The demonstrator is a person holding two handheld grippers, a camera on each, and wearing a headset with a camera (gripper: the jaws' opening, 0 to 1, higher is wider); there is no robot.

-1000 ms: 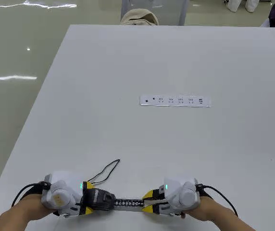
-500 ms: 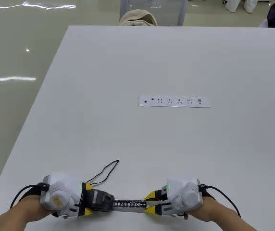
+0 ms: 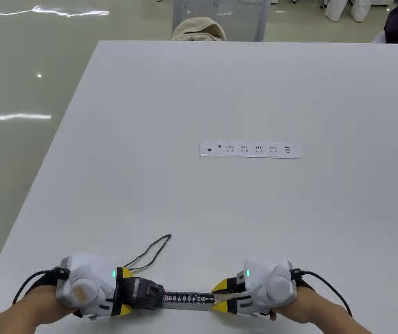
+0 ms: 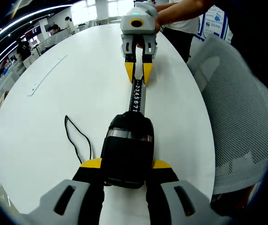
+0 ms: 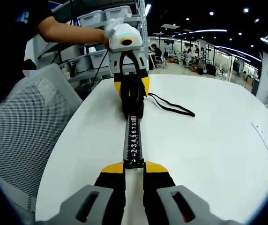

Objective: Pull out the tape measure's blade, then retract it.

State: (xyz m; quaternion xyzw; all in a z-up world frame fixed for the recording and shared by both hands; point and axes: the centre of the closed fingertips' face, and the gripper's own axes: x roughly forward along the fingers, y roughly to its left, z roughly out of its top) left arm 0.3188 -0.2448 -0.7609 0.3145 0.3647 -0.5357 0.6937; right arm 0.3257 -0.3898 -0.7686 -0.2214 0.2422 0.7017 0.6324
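A black tape measure case [image 3: 143,293] [image 4: 127,147] [image 5: 132,95] lies at the table's near edge, and my left gripper [image 3: 124,295] [image 4: 126,164] is shut on it. Its black blade with white numbers [image 3: 188,299] [image 4: 137,96] [image 5: 133,139] runs out to the right. My right gripper [image 3: 220,295] [image 5: 134,166] is shut on the blade's end hook. A thin black wrist strap [image 3: 150,250] [image 4: 77,138] [image 5: 171,106] loops away from the case across the table.
A white power strip [image 3: 250,149] [image 4: 47,75] lies in the middle of the white table [image 3: 255,90]. A grey mesh chair [image 4: 237,117] [image 5: 26,122] stands close behind the near edge. Glossy floor [image 3: 25,104] lies to the left.
The two grippers have moved further apart, and a longer stretch of blade shows between the case and the right gripper. The head camera has shifted slightly.
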